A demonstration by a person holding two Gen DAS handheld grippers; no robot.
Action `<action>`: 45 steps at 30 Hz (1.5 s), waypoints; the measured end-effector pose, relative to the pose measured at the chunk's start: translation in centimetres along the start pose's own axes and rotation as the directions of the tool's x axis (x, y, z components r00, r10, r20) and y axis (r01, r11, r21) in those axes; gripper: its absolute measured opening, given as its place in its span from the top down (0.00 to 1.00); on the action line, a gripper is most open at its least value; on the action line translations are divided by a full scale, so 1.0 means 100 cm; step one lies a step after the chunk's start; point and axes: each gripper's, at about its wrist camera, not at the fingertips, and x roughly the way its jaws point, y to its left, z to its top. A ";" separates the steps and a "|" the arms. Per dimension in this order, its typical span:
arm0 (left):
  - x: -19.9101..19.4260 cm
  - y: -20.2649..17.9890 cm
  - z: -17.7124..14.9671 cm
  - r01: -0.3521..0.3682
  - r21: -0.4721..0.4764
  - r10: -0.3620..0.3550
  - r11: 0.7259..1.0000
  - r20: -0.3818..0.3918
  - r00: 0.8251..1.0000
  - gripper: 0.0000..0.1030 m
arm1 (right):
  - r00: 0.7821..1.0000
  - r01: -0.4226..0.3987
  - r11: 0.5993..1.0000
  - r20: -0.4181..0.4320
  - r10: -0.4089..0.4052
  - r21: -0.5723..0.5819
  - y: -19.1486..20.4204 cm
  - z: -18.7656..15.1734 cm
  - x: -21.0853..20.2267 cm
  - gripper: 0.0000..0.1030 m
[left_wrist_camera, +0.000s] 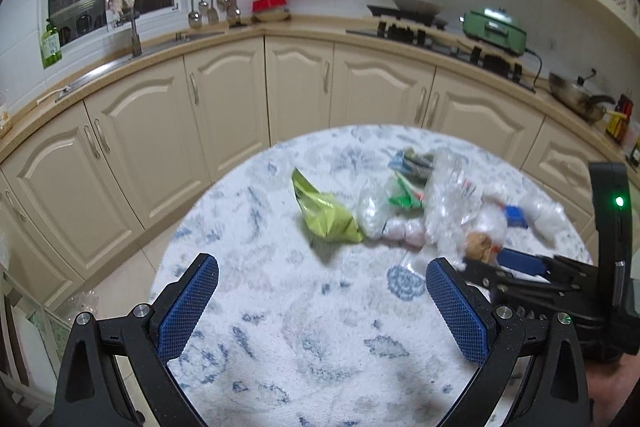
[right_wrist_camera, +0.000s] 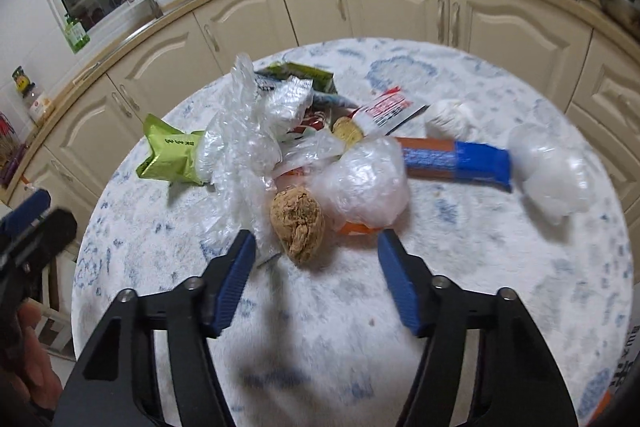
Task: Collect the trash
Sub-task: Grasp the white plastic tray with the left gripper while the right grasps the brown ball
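A pile of trash lies on the round table (right_wrist_camera: 500, 287) with a white and blue cloth. It holds a green snack bag (right_wrist_camera: 172, 155), crumpled clear plastic (right_wrist_camera: 240, 131), a brown crumpled lump (right_wrist_camera: 298, 223), a blue and orange wrapper (right_wrist_camera: 456, 159) and a white plastic wad (right_wrist_camera: 556, 171). My right gripper (right_wrist_camera: 316, 237) is open low over the table, its fingertips on either side of the brown lump without touching it. In the left wrist view my left gripper (left_wrist_camera: 322, 263) is open and empty, short of the green snack bag (left_wrist_camera: 324, 215). The right gripper's blue finger (left_wrist_camera: 520, 263) shows at its right.
Cream cabinets (left_wrist_camera: 224, 115) curve behind the table under a counter with a sink tap (left_wrist_camera: 134, 35), a stove (left_wrist_camera: 412, 23), a green cooker (left_wrist_camera: 494, 29) and a pan (left_wrist_camera: 576, 97). Tiled floor (left_wrist_camera: 132, 267) shows left of the table.
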 end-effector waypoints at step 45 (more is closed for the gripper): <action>0.109 -0.056 0.029 0.142 0.069 -0.135 0.988 -0.094 0.986 0.66 | 0.993 -0.089 0.995 0.086 0.086 0.037 -0.046 -0.022 -0.067 0.74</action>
